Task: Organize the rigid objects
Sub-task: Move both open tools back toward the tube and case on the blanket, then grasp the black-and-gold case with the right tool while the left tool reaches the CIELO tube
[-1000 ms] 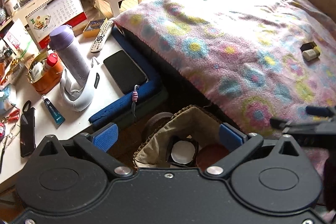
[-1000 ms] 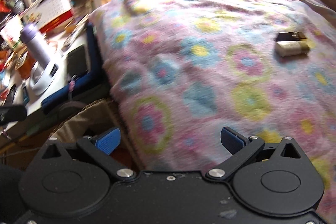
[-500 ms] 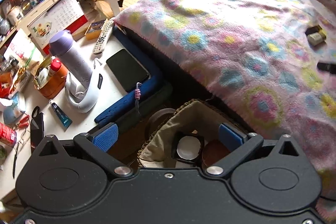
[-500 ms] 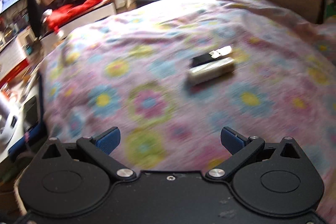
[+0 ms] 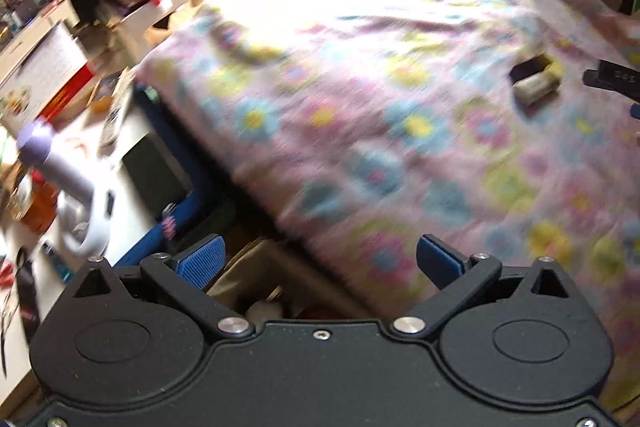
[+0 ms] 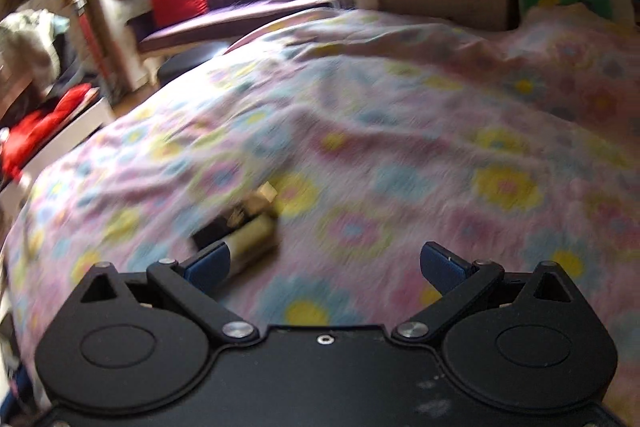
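Note:
A small cream cylinder [image 6: 256,237] lies on the flowered blanket [image 6: 400,147] with a small black-and-gold object [image 6: 236,217] touching it behind. My right gripper [image 6: 326,263] is open and empty just above the blanket; the cylinder sits by its left fingertip. Both objects also show in the left wrist view, the cylinder [image 5: 536,89] and the black object [image 5: 528,67], far right. My left gripper [image 5: 320,259] is open and empty over the bed's edge, above a fabric-lined basket [image 5: 256,275] holding a white-lidded item [image 5: 264,307]. The views are blurred.
Left of the bed is a white side table [image 5: 132,123] with a lavender bottle in a white stand [image 5: 60,171], a black phone [image 5: 152,171], a remote, a calendar and small clutter. The right gripper's tip [image 5: 612,79] shows at the right edge.
The right gripper has swept across the bed and closed in on the cylinder and black object. The left gripper has swung from the basket toward the bed. Both stayed open.

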The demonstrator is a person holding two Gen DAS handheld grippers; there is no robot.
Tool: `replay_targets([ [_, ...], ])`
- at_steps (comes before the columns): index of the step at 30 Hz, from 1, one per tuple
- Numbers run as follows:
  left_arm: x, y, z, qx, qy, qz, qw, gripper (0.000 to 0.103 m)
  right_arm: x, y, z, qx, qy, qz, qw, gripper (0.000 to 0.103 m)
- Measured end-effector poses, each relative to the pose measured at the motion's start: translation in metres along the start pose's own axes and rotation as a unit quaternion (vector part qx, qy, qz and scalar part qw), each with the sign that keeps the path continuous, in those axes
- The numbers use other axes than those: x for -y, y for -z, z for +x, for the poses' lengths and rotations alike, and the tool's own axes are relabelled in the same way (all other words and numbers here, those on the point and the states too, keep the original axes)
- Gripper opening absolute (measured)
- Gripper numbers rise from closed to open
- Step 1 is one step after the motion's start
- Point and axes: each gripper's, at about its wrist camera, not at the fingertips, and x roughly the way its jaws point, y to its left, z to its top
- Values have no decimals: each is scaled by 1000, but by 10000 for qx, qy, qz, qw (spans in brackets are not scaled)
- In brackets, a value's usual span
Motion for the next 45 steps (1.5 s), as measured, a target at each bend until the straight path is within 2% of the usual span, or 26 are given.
replay_targets([
  [2,18,-14,8,60,-33,-16,10000,99,1,-11,12,50,30,43,10000,99],
  [5,39,-31,21,105,15,-177,9998,99,-5,-27,40,37,-54,201,9998,87],
  [7,52,-35,28,160,104,-281,9994,99,-7,-35,59,-46,-231,373,9990,73],
  [8,59,-35,32,192,119,-311,9993,99,-9,-38,69,-93,-283,427,9986,70],
  [10,70,-29,40,174,141,-321,9992,99,-15,-39,87,-165,-258,385,9988,51],
  [11,75,-27,45,130,159,-295,9994,99,-19,-38,93,-202,-258,292,9990,47],
  [14,85,-17,55,3,95,-97,9999,99,-31,-28,98,-39,-401,-119,9991,43],
  [16,86,-13,60,-14,-71,-33,10000,99,-39,-19,94,-155,-687,-296,9971,40],
  [25,67,-8,79,-338,-178,-469,9982,99,-72,27,51,-255,-1605,-1191,9795,44],
  [26,66,-7,81,-353,-191,-502,9979,99,-74,32,44,-191,-1619,-1296,9781,50],
  [28,63,-6,82,-393,-201,-568,9974,99,-77,40,29,94,-1546,-1488,9767,89],
  [30,61,-6,84,-423,-191,-636,9969,99,-81,51,12,582,-1551,-1806,9695,103],
  [31,60,-6,85,-439,-184,-656,9967,99,-84,54,6,729,-1576,-1996,9644,103],
  [33,60,-5,87,-469,-197,-674,9964,99,-91,61,3,748,-1554,-2400,9553,102],
  [35,60,-4,88,-499,-216,-684,9962,99,-94,63,9,826,-1382,-2614,9517,102],
  [37,60,-3,89,-515,-196,-701,9960,99,-86,60,13,812,-1371,-2506,9549,102],
  [41,60,-4,91,-513,-186,-730,9958,99,-59,41,34,152,-1587,-1742,9717,103],
  [45,60,-4,91,-487,-176,-781,9956,99,-63,45,26,66,-1805,-1930,9644,103],
])
